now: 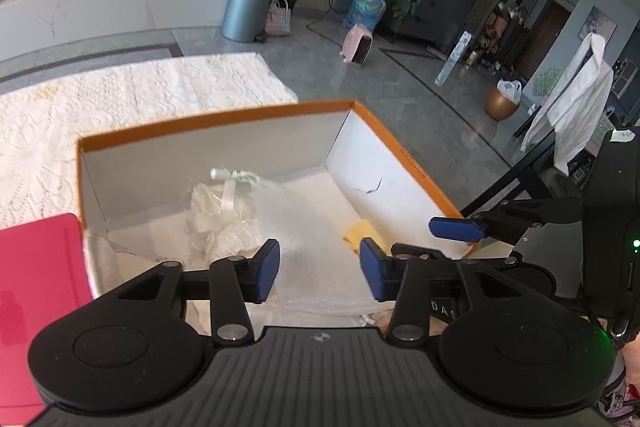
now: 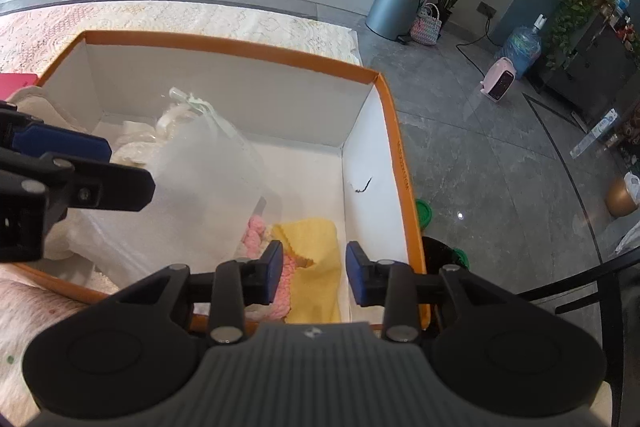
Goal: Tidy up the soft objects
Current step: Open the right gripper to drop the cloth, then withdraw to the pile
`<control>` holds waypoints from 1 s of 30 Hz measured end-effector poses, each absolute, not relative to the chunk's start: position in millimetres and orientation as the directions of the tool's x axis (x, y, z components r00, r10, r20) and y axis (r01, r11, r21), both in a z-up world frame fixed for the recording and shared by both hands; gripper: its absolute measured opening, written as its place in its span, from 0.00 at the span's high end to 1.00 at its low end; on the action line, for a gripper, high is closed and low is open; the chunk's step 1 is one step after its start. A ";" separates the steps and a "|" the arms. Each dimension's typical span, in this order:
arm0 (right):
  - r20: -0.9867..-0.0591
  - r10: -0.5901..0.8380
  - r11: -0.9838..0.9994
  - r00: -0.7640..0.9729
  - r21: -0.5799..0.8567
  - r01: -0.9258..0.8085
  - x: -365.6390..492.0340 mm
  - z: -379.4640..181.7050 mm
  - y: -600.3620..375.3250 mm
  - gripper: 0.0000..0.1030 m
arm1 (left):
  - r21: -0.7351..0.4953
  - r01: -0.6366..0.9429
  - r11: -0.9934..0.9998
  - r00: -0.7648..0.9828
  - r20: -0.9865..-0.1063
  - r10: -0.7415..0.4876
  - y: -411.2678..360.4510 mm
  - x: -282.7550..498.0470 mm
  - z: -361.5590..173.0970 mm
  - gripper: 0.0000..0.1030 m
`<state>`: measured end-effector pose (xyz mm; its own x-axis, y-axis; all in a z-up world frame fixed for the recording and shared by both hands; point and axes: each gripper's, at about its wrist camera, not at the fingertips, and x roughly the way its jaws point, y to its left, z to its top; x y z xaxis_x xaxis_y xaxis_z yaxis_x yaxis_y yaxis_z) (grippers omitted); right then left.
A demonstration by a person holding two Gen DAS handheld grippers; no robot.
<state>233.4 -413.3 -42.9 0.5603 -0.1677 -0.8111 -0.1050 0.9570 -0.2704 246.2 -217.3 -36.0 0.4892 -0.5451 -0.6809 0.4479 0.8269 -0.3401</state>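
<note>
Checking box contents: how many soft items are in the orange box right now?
4 visible in the box: white mesh bag centre, cream bundle back left, pink knit and yellow cloth front right. More may lie underneath.

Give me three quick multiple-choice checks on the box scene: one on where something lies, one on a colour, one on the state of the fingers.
1. Where does the yellow cloth lie?
A. on the floor
B. inside the box, by its right wall
C. on the red item

2. What colour is the box rim?
A. orange
B. green
C. black

3. How do the right gripper fingers stand?
A. shut on the cloth
B. shut on nothing
C. apart, above the cloth

Key: 1 B, the cloth rests in the box's near right corner; 2 A, the top edge is orange; 3 C, a clear gap separates the blue pads.
</note>
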 end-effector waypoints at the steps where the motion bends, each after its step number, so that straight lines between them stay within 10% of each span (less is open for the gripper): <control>1: -0.806 -0.171 0.956 0.566 -0.274 -0.102 230.9 -38.6 -411.7 0.52 | -0.338 0.449 0.827 0.496 -0.675 -0.546 -217.0 244.5 -33.0 0.42; 17: -0.613 -0.088 0.996 0.785 -0.078 0.051 138.2 17.6 -357.1 0.30 | -0.230 0.352 0.907 0.769 -0.481 -0.421 -141.5 163.0 9.1 0.40; 30: -0.557 -0.004 0.998 0.831 0.054 0.041 73.0 -2.0 -278.3 0.28 | -0.107 0.237 0.966 0.827 -0.499 -0.259 -66.9 96.2 -2.0 0.40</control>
<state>73.0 -278.3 -2.0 0.8305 -0.0045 -0.5570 0.0414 0.9977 0.0536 96.2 -66.9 -2.0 0.8270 -0.2587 -0.4992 0.2373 0.9655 -0.1071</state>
